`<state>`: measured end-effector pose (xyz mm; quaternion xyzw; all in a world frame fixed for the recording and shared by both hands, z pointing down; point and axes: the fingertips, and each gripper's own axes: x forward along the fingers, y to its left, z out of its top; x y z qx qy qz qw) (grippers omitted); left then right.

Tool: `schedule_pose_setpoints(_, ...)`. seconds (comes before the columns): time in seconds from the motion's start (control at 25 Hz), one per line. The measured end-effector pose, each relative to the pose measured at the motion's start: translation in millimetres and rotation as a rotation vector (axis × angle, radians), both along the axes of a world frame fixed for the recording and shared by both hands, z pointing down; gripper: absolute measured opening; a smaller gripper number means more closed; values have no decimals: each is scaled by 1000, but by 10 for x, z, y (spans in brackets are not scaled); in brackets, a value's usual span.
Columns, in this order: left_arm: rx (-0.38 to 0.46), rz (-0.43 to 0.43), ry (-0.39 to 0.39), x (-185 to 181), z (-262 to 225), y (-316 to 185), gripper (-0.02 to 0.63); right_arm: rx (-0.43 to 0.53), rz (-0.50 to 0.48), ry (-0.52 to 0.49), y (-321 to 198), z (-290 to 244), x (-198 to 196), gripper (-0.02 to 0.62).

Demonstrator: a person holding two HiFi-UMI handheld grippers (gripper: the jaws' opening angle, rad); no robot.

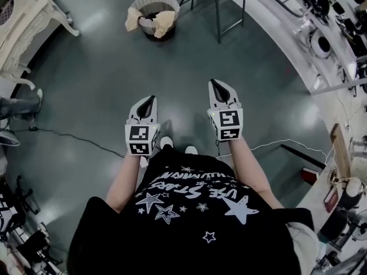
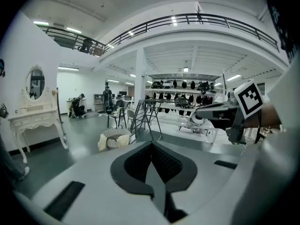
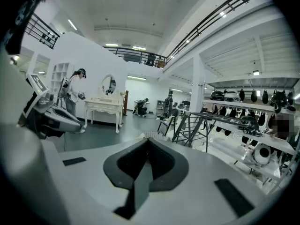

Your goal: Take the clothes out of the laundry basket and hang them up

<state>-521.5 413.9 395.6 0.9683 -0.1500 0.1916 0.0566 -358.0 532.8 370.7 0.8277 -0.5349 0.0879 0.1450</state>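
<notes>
Left hand-held gripper (image 1: 150, 100): jaws together, empty. Right hand-held gripper (image 1: 215, 85): same. Both side by side, well apart from basket (image 1: 150, 2) on floor (image 1: 103, 67). Clothes (image 1: 164, 22) draped over rim.

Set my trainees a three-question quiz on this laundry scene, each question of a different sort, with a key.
1. True or false: the left claw and the right claw are both shut and empty.
2. The laundry basket stands: A) between the person's feet; B) on the floor ahead, apart from both claws; C) on the dressing table.
3. What hangs over the basket's rim?
Key: 1 true; 2 B; 3 cream cloths.
</notes>
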Motion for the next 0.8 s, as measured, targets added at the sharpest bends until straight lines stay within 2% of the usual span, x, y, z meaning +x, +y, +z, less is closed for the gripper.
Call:
schedule_pose_setpoints(0.2, 1, -26, -10, -170, 55, -265, 18, 15, 1, -3, -267, -8, -30, 9)
schedule_pose_setpoints(0.36, 7, -62, 37, -309, -71, -652, 20, 76, 25, -8, -539, -125, -31, 9)
schedule_pose_setpoints(0.48, 41, -62, 74, -380, -173, -1004, 30, 109, 37, -7, -830, -200, -51, 9)
schedule_pose_setpoints(0.52, 52, -58, 82, -406, -195, -1105, 84, 113, 32, -9, -928, -203, -79, 30)
schedule_pose_setpoints(0.56, 57, -53, 88, -430, -205, -1195, 167, 114, 25, -13, -1019, -193, -109, 119)
schedule_pose_setpoints(0.6, 56, -50, 91, -450, -202, -1276, 228, 112, 22, -19, -1099, -173, -130, 163)
schedule_pose_setpoints(0.8, 31, -81, 89, -548, -82, -1614, 315, 58, 23, -44, -1372, 23, -135, 241)
